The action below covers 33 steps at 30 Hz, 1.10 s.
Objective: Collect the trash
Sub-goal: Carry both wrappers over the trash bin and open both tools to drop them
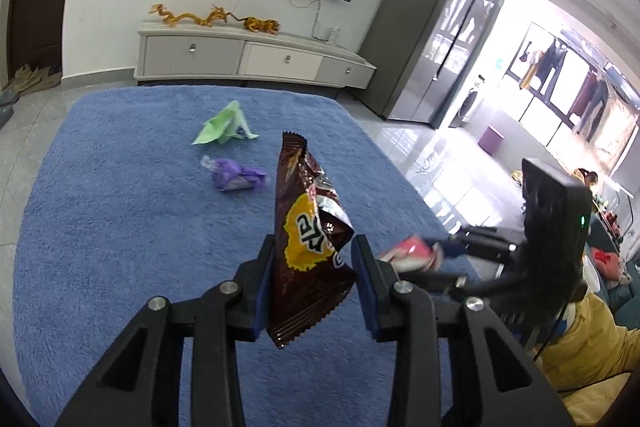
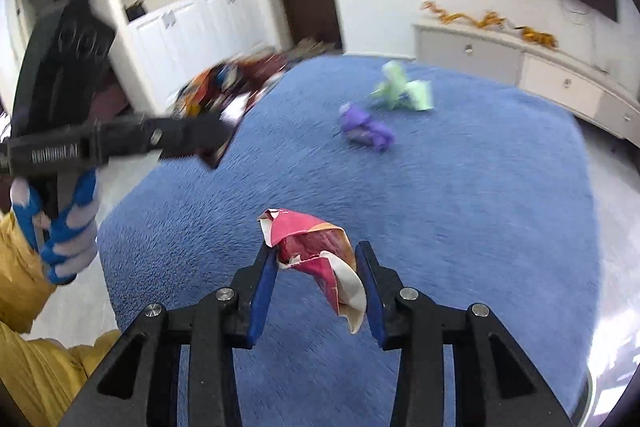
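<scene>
While pinching a brown snack wrapper (image 1: pixel 308 239), left tool (image 1: pixel 314 259); right tool (image 2: pixel 316 267) around a pink wrapper (image 2: pixel 316 259), both above blue cloth (image 1: pixel 120 207)

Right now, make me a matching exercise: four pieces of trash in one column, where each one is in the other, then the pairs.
1. brown snack bag
2. pink wrapper
3. purple wrapper
4. green wrapper

A. lying on the blue blanket, farthest away
B. in the right tool
C. in the left tool
D. lying on the blanket, nearer than the green one

Pairs: 1-C, 2-B, 3-D, 4-A

Bright daylit room, window glare right; right view motion-blurred, edges fisheye-bent.
</scene>
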Tool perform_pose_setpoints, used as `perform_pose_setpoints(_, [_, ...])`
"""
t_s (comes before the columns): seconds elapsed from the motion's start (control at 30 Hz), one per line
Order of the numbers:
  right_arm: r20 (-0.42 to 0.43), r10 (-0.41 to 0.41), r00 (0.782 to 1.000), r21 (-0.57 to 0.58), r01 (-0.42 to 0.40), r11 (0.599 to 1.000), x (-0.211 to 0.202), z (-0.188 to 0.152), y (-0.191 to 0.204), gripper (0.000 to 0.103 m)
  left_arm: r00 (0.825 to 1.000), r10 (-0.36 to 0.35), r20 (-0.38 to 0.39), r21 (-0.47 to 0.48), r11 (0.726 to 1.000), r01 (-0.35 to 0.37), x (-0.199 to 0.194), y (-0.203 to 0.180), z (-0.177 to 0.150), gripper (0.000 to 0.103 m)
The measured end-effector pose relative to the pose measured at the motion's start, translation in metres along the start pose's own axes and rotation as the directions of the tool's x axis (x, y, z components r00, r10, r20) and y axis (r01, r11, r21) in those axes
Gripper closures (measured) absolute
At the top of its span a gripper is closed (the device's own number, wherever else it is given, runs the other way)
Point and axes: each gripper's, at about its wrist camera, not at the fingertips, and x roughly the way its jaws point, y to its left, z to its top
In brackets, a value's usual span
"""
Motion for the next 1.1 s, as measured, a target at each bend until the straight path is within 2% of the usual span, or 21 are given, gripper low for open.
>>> perform_pose_setpoints(0.17, [0.071,-0.089,0.993,0.113,0.081,0.99,-0.051,-0.017,-0.034,0.065,0.999,-0.026,-0.023,0.035,0.999,0.027,0.008,-0.03,-0.002,0.068])
perform_pose_setpoints(0.3, [0.116,-0.184,0.976,0.197,0.159,0.967,-0.095,-0.039,-0.066,0.066,0.996,-0.058,-0.065,0.065,0.996,0.062,0.03,-0.058,0.003,0.068])
perform_pose_setpoints(0.5, [0.163,-0.345,0.924,0.355,0.272,0.894,-0.152,-0.08,-0.126,0.065,0.982,-0.102,-0.159,0.147,0.981,0.126,0.086,-0.12,0.018,0.068])
perform_pose_setpoints(0.63, [0.126,-0.411,0.903,0.485,0.306,0.819,-0.17,-0.112,-0.171,0.065,0.963,-0.13,-0.236,0.202,0.963,0.179,0.138,-0.17,0.025,0.068])
perform_pose_setpoints(0.73, [0.081,-0.421,0.904,0.564,0.307,0.767,-0.171,-0.133,-0.203,0.065,0.943,-0.135,-0.303,0.234,0.949,0.211,0.18,-0.205,0.027,0.068])
perform_pose_setpoints(0.87, [0.023,-0.428,0.904,0.62,0.323,0.715,-0.17,-0.152,-0.233,0.065,0.911,-0.165,-0.379,0.219,0.94,0.261,0.233,-0.244,0.029,0.068])
perform_pose_setpoints(1.1, [-0.023,-0.427,0.904,0.728,0.308,0.613,-0.169,-0.186,-0.277,0.057,0.876,-0.194,-0.442,0.184,0.936,0.301,0.299,-0.29,0.024,0.065])
